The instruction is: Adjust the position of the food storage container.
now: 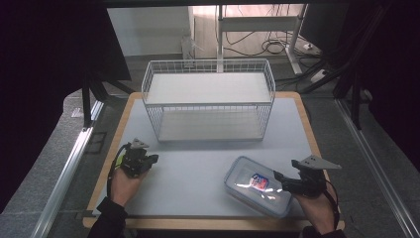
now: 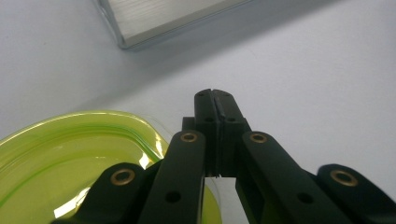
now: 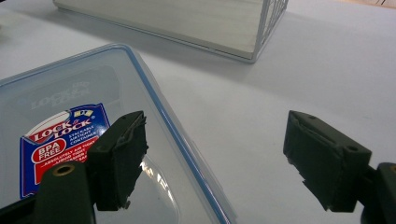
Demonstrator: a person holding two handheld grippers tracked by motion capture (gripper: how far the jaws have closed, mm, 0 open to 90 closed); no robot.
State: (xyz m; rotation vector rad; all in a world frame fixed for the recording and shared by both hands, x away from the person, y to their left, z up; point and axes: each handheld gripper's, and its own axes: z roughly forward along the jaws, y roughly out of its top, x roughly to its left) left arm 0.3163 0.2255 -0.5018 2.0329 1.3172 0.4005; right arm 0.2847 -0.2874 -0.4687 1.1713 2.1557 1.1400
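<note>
On grey tabletop (image 1: 198,163) w/ wood edge, clear Lock&Lock container (image 1: 257,187) lay front right; right gripper (image 1: 280,182) at its right edge, jaws wide apart, lid rim between them, no grip. Left gripper (image 1: 150,159) front left, jaws closed, beside green container (image 2: 56,158). White wire rack (image 1: 208,99) stood behind; dark room, cables on floor

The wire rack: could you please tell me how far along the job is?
Nothing looks done: the wire rack holds nothing. In hand: the open right gripper straddles the edge of the clear container; the left gripper is shut. Left: gripping and probably shelving it.
</note>
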